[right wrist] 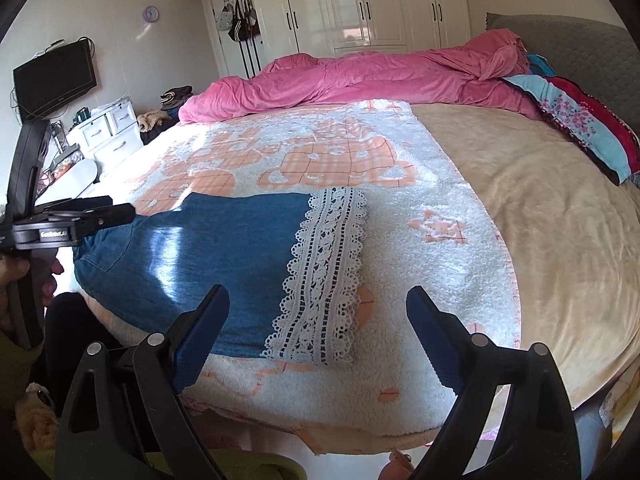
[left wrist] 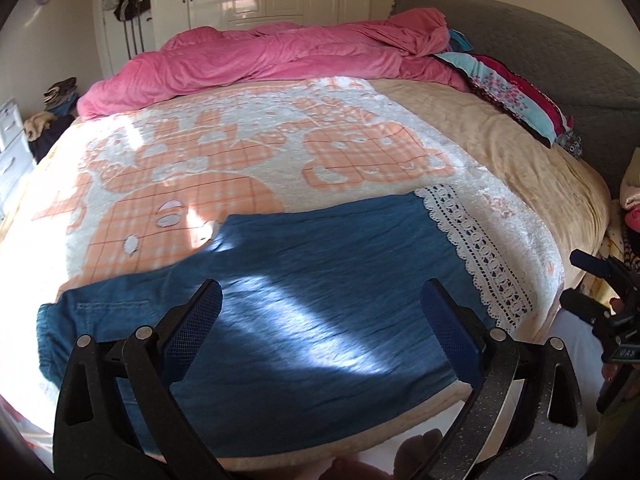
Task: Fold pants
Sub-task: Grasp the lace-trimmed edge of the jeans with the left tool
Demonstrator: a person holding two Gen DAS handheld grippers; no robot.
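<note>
Blue denim pants (left wrist: pixel 304 304) with a white lace hem (left wrist: pixel 476 252) lie flat on a white and orange blanket (left wrist: pixel 224 152) near the bed's front edge. My left gripper (left wrist: pixel 320 304) is open and empty, hovering over the middle of the pants. In the right wrist view the pants (right wrist: pixel 224 256) lie left of centre, with the lace hem (right wrist: pixel 324 272) at their right end. My right gripper (right wrist: pixel 318 312) is open and empty, just in front of the lace hem. The left gripper's body (right wrist: pixel 72 224) shows at the left edge of that view.
A rumpled pink duvet (left wrist: pixel 280 56) lies across the far side of the bed. Folded floral bedding (left wrist: pixel 516 96) and a grey headboard (left wrist: pixel 540 40) are at the right. A beige sheet (right wrist: pixel 540 216) covers the right side. White drawers (right wrist: pixel 108 132) and a TV (right wrist: pixel 54 76) stand left.
</note>
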